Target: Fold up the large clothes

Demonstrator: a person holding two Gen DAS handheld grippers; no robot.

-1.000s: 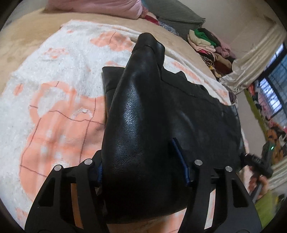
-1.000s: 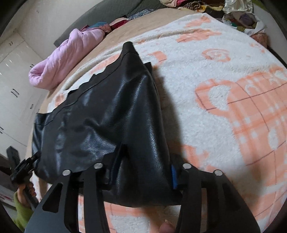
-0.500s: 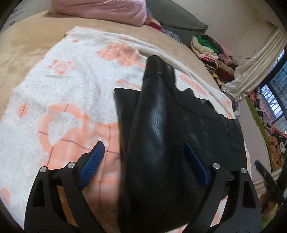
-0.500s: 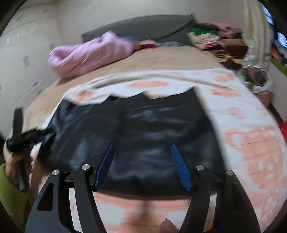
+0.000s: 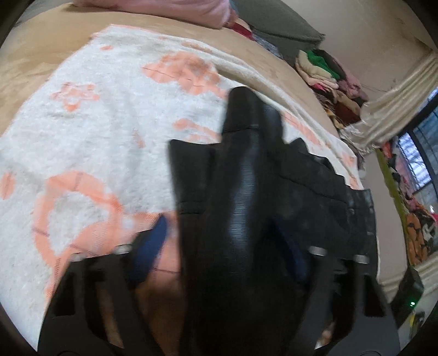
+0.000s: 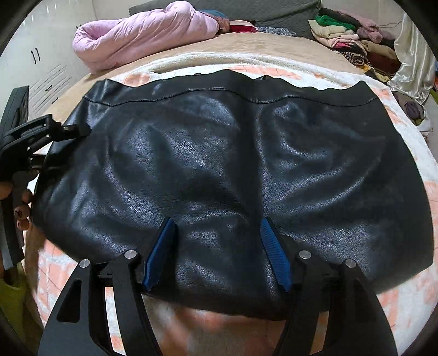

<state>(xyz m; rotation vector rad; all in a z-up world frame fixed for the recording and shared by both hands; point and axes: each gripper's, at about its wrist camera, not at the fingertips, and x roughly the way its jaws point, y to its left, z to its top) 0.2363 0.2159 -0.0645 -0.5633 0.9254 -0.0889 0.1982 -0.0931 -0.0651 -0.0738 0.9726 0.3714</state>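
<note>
Black leather garment (image 6: 219, 164) (no label readable) lies on blanket (image 6: 410, 301).

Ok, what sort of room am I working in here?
Most likely a bedroom at home. The black leather garment lies on a white and orange fleece blanket spread over a bed, with a pink duvet bundled by the grey headboard and a pile of clothes beside a curtain.

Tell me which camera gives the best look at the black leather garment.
The right wrist view: the black leather garment lies spread across the patterned blanket, sharp, its stitched far edge visible. The left wrist view is blurred and shows it end-on, a raised fold filling the middle and hiding much of the rest.
</note>
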